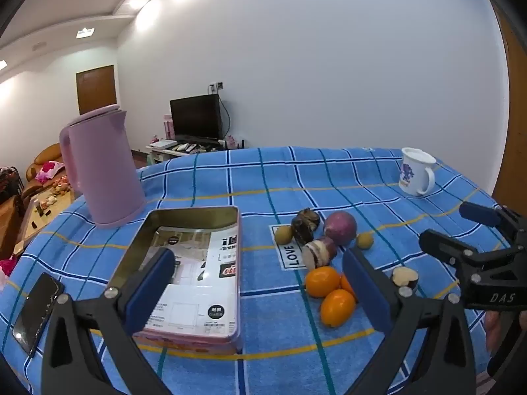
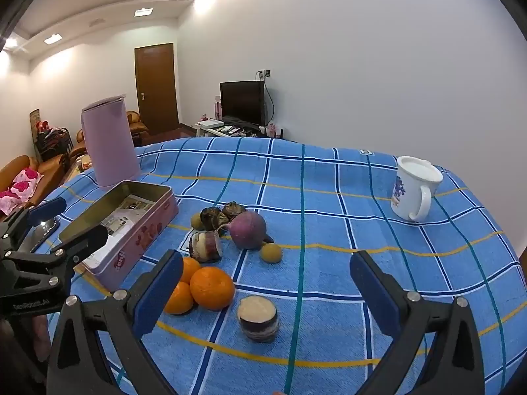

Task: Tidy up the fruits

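Fingers, left gripper (image 1: pixel 258 291): blue-padded black fingers (image 1: pixel 150 291) spread wide, nothing between the pads; they hang over the near edge of the tin and the gap beside the oranges.
Fingers, right gripper (image 2: pixel 266 291): also fully apart and empty, framing the cut purple-skinned root piece (image 2: pixel 258 319) that stands white face up on the cloth.
Fruit location: all loose on the blue checked cloth of the counter (image 2: pixel 329 197), none in the tin. Three round oranges (image 2: pixel 210 288) touch each other just right of the tin; behind them a second cut purple-skinned chunk (image 2: pixel 205 247), a round purple radish-like bulb (image 2: pixel 247 230), two dark knobbly lumps (image 2: pixel 217 217) and two small yellow-green round fruits (image 2: pixel 270 252).
Container: open pink rectangular metal tin (image 2: pixel 138 240), lid off, printed paper sheets lying inside. Judged the destination — it sits just beside the pile, mouth up, within reach of either gripper.
Placement rationale: both grippers held apart, tilted down over tin and pile — reads as a ready pose, no pick begun.
Bystanders: tall lilac plastic kettle (image 1: pixel 102 168) behind the tin; white mug with purple print (image 2: pixel 413 189) far right, well apart; dark phone (image 1: pixel 36 312) lying flat at the left edge.
Writing, cloth: patch reads "LOVE" (image 1: pixel 290 255).
Writing, right gripper body: "DAS" (image 1: pixel 500 298).
Writing, left gripper body: small white lettering, too blurred to read surely.
Writing, tin: red lettering on the side and print on the sheets — not legible.
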Demonstrator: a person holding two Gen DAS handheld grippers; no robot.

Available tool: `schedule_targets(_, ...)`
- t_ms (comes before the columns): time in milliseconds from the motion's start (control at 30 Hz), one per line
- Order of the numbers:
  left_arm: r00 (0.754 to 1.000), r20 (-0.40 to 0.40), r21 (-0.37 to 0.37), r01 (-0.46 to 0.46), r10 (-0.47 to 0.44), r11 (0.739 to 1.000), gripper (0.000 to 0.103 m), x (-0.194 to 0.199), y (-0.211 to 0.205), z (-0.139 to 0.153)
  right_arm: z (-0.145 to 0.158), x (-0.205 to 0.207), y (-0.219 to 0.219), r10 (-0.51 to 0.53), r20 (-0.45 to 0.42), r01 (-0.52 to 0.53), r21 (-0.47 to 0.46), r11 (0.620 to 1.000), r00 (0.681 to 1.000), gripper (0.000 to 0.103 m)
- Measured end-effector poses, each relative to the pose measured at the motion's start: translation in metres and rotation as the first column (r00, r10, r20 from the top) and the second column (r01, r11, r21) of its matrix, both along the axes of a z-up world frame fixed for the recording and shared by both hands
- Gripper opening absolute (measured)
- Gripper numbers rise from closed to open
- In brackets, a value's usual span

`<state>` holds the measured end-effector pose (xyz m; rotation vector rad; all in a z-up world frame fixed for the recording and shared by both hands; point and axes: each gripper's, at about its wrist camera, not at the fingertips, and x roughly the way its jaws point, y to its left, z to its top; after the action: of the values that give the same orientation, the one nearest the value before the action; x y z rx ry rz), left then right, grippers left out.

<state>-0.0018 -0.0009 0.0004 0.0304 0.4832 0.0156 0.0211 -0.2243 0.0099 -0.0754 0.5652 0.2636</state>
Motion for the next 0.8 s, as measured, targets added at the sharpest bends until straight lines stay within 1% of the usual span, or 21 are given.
schedule_targets(67,1.000,0.006,0.002,-0.003,0.003,1.000,0.103,-0.0030,-0.0011,0.0009,-0.0002,0.0001,-0.0001,0.002,-0.003,-0.002,0.004,1.000,1.000,0.102)
schedule_targets(100,1.000,-0.025,-0.023,0.010,-0.011,1.000,0.103,0.0017,0.0014,-0.0038,-0.0004,0.0001,-0.0002,0.005,-0.005,-0.005,0.007,1.000,1.000,0.102)
schedule_targets(133,1.000,-0.014,-0.016,0.007,-0.008,1.000,0.103,0.0013,0.0004,-0.0026,-0.0006,0.0001,-0.0001,0.006,-0.007,-0.005,0.008,1.000,1.000,0.102)
schedule_targets(233,1.000,-0.018,-0.010,0.011,-0.011,1.000,0.103,0.0019,0.0020,-0.0019,-0.0037,-0.0004,-0.0015,0.000,-0.008,0.000,0.008,1.000,1.000,0.102)
schedule_targets(467,1.000,-0.018,-0.017,0.016,-0.017,1.000,0.103,-0.0009,0.0020,-0.0021,-0.0077,-0.0068,-0.0004,-0.015,0.008,0.015,0.011,1.000,1.000,0.102)
schedule_targets(500,1.000,-0.018,-0.017,0.018,-0.018,1.000,0.103,-0.0013,0.0021,-0.0018,-0.0035,-0.0043,-0.0026,-0.021,0.001,0.021,0.015,1.000,1.000,0.102)
schedule_targets(800,1.000,-0.012,-0.018,0.013,-0.013,1.000,0.103,-0.0027,0.0028,0.0002,-0.0024,-0.0063,-0.0043,-0.023,-0.001,0.023,0.023,0.999,1.000,0.102)
